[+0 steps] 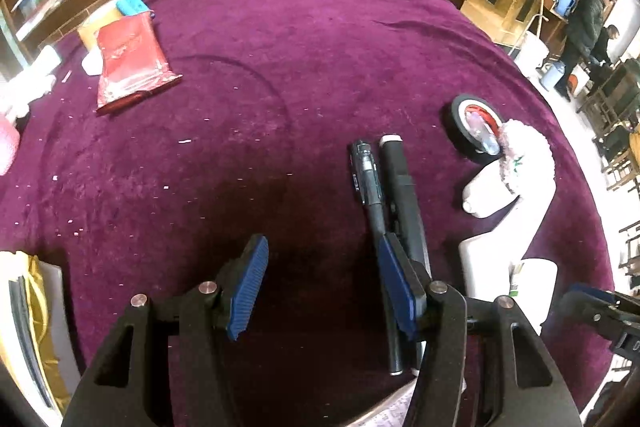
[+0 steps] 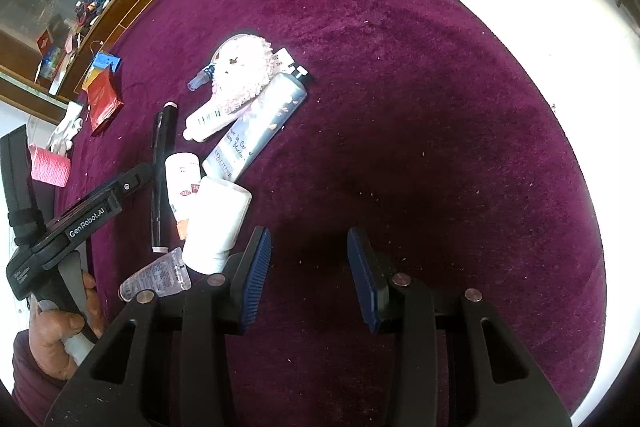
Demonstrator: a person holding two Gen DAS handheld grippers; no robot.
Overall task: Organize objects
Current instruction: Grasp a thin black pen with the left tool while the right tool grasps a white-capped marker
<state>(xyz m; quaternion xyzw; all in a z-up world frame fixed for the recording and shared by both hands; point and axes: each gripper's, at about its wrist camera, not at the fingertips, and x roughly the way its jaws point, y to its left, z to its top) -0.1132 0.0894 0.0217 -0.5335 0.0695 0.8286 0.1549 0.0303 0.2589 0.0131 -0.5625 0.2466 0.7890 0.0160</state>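
Note:
On a purple cloth table (image 1: 280,47) lies a cluster of toiletries. In the left wrist view, a black pen (image 1: 366,179) and a black tube (image 1: 400,211) lie side by side, just past the right fingertip (image 1: 394,267). My left gripper (image 1: 320,267) is open and empty. A tape roll (image 1: 474,131), a fluffy pink item (image 1: 524,155) and white tubes (image 1: 504,203) lie to the right. In the right wrist view, my right gripper (image 2: 310,259) is open and empty, right of a white tube (image 2: 218,223), a silver tube (image 2: 260,131) and a small clear sachet (image 2: 156,277).
A red packet (image 1: 128,63) with a blue box (image 1: 130,3) and a yellow item lies far left. A pink roll (image 2: 50,165) sits at the left edge. The table's round edge (image 2: 592,187) drops to a white floor on the right. People stand far right (image 1: 588,23).

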